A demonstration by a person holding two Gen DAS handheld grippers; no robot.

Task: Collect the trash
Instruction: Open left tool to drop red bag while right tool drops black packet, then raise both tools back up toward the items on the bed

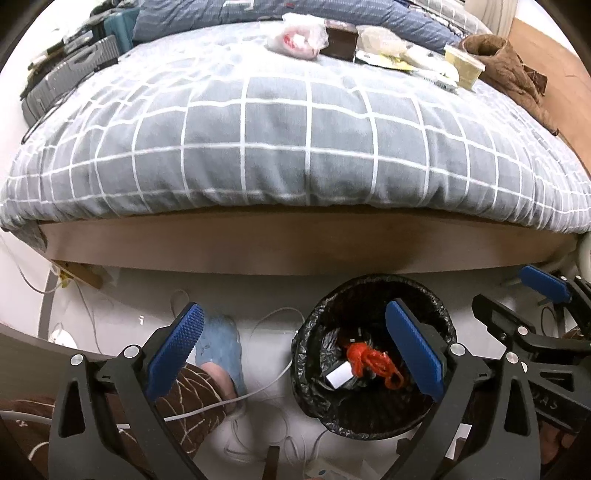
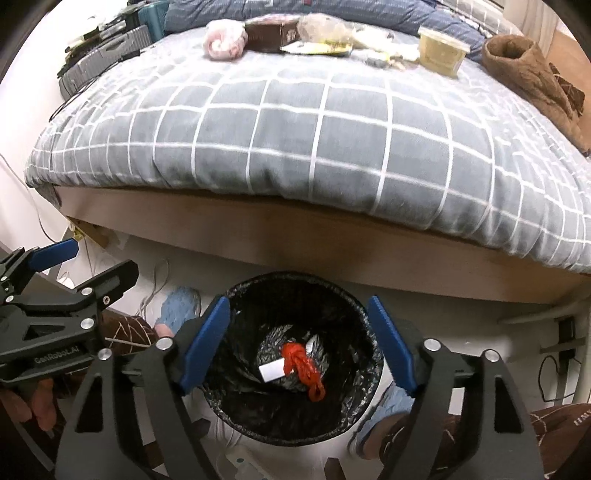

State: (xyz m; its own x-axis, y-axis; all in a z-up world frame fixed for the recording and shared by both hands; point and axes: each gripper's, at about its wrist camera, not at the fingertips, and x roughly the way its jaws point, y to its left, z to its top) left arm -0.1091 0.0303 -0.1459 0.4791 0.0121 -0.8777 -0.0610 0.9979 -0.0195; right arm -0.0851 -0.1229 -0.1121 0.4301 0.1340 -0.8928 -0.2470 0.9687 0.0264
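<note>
A black-bagged trash bin point(image 1: 369, 282) point(image 2: 295, 277) stands on the floor by the bed. At its bottom lie a red knotted plastic piece point(image 1: 373, 363) point(image 2: 303, 365) and a white slip point(image 1: 338, 376) point(image 2: 271, 371). My right gripper point(image 2: 299, 343) point(image 1: 517, 295) hangs open directly over the bin, nothing between its pads. My left gripper point(image 1: 295, 347) point(image 2: 88, 266) is open and empty, just left of the bin. On the far side of the bed lie a pink-white plastic bag point(image 1: 299, 40) point(image 2: 225, 40), a brown box point(image 1: 341, 42) point(image 2: 271, 35), wrappers point(image 2: 325, 44) and a yellowish tub point(image 1: 463, 66) point(image 2: 441, 51).
The bed's grey checked duvet point(image 1: 277, 140) overhangs a wooden frame point(image 2: 295, 251) right behind the bin. A person's feet in blue slippers point(image 1: 221, 343) point(image 2: 384, 410) flank the bin. White cables point(image 1: 266, 387) trail on the floor. A brown garment point(image 2: 528, 74) and a grey suitcase point(image 1: 70, 77) lie beyond.
</note>
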